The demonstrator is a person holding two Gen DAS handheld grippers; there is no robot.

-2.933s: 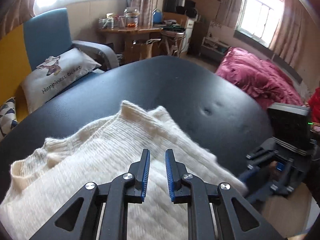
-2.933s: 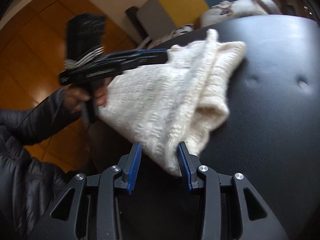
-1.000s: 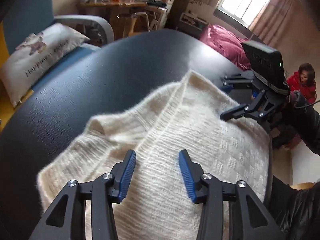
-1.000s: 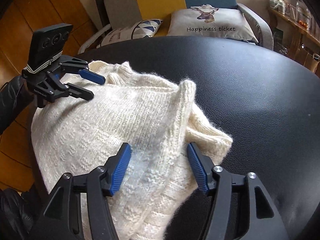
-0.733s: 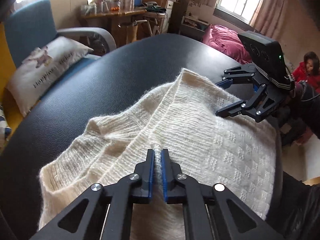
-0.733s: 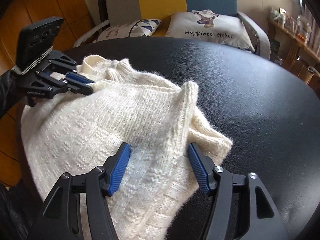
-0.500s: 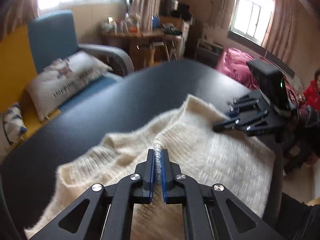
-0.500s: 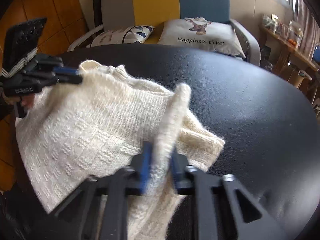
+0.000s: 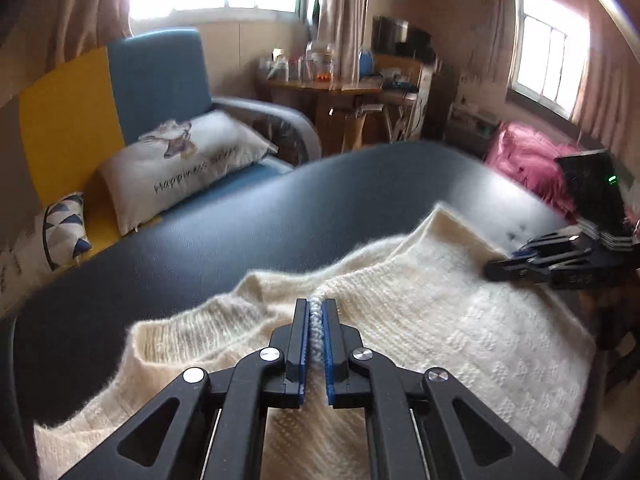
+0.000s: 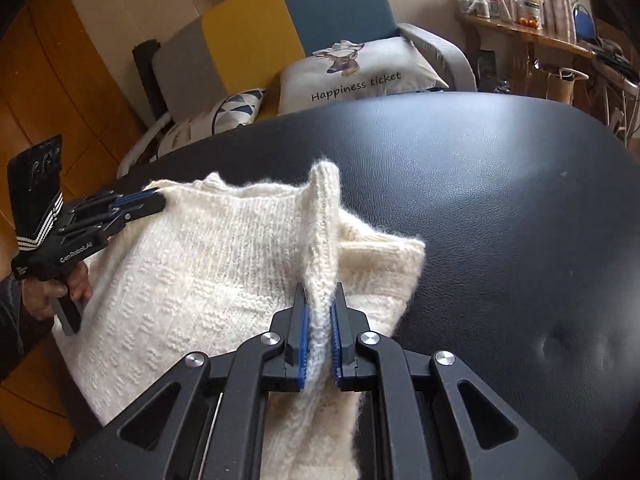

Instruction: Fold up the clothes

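Right now both grippers are clamped on the cream knit sweater point(image 10: 208, 280), which lies on the black padded counter point(image 10: 500, 208) at the edge nearest the person. The left gripper point(image 9: 316, 320) has its blue-lined fingers pressed together on a raised ridge of knit, close to the sweater's ribbed collar, which sits just left of the ridge in the left wrist view. The right gripper point(image 10: 319, 312) pinches a thick ribbed fold at the sweater's opposite side, and that fold stands up from the rest of the garment in a tall pleat. Seen from the right wrist camera, the left gripper point(image 10: 154, 200) reaches in at the sweater's far-left corner, its handle held by a hand point(image 10: 60, 292) in a dark sleeve. Seen from the left wrist camera, the right gripper point(image 9: 496, 268) lies low over the sweater's far-right edge. Between the two grips the patterned knit spreads flat across the counter, with a second layer of cloth bunched beneath it toward the counter's middle. Beyond the counter, past the sweater, stands a blue and yellow armchair point(image 10: 280, 32) holding a cushion point(image 10: 360, 72) printed "Happiness ticket".
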